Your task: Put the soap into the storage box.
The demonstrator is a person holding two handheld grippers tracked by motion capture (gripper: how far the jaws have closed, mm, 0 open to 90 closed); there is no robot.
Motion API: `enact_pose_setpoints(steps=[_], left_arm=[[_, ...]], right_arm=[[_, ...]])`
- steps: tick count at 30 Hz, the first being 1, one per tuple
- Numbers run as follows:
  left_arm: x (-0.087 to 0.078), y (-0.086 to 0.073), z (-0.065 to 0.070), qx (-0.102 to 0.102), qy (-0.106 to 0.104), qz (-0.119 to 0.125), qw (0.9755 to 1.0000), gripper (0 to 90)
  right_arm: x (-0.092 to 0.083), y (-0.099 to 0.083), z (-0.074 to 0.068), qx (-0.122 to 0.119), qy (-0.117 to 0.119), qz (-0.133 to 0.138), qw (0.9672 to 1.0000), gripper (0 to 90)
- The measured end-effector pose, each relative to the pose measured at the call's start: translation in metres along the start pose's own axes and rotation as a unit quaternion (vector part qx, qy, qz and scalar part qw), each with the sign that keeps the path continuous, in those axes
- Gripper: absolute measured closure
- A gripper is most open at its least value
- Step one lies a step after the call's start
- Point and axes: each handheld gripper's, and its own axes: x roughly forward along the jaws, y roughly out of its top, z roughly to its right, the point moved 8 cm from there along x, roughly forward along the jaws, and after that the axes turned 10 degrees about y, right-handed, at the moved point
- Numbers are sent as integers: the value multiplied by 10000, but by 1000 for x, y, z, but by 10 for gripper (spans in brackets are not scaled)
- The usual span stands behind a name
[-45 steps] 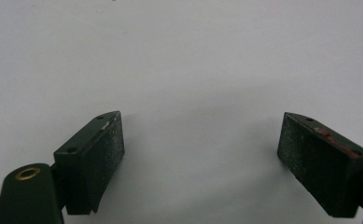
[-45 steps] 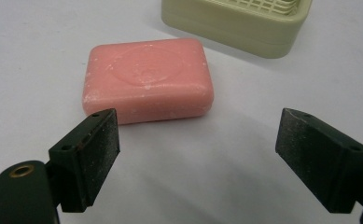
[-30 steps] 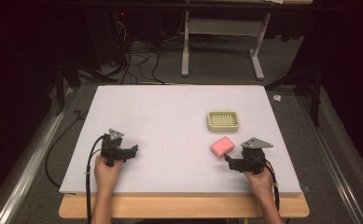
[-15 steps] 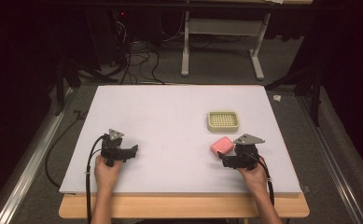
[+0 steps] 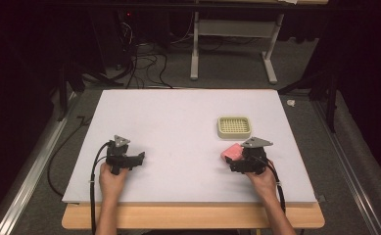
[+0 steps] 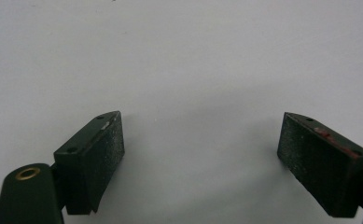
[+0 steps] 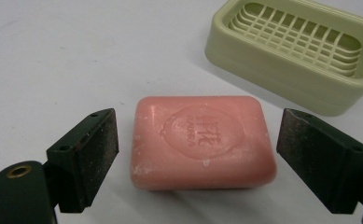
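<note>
On the white table (image 5: 178, 122), near its front right part, the right gripper (image 5: 233, 164) sits low with its jaws spread wide, one on each side of a pink soap bar (image 7: 201, 140). Neither jaw touches the soap; gaps show on both sides in the right gripper view. Soap lies flat on the table, stamped face up, lettering too blurred to read. Just behind it, apart from it, stands a pale green soap dish (image 7: 293, 51) with a slatted grid bottom, nothing in it. High view: soap (image 5: 232, 152) sits just in front of the dish (image 5: 233, 126), half covered by the gripper's grey plate. Left gripper (image 5: 140, 157) rests at the front left, well apart from the soap, jaws spread over bare table, holding nothing.
</note>
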Motion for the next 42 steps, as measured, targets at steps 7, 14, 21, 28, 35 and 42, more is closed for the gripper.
enact_pose_setpoints(steps=[7,14,21,28,35,42], left_arm=[[0,0,0,0,-1,1,10000,150],[0,0,0,0,0,1,10000,150],[0,0,0,-1,0,1,10000,150],[0,0,0,0,0,1,10000,150],[0,0,0,-1,0,2,10000,150],[0,0,0,-1,0,1,10000,150]], right_arm=[[6,4,0,-50,24,-65,10000,133],[16,1,4,-22,-27,-198,9998,128],[22,-2,6,23,4,-300,9995,124],[27,-5,7,30,45,-421,9991,125],[31,-10,8,119,119,-599,9981,131],[31,-9,9,119,149,-599,9980,134]])
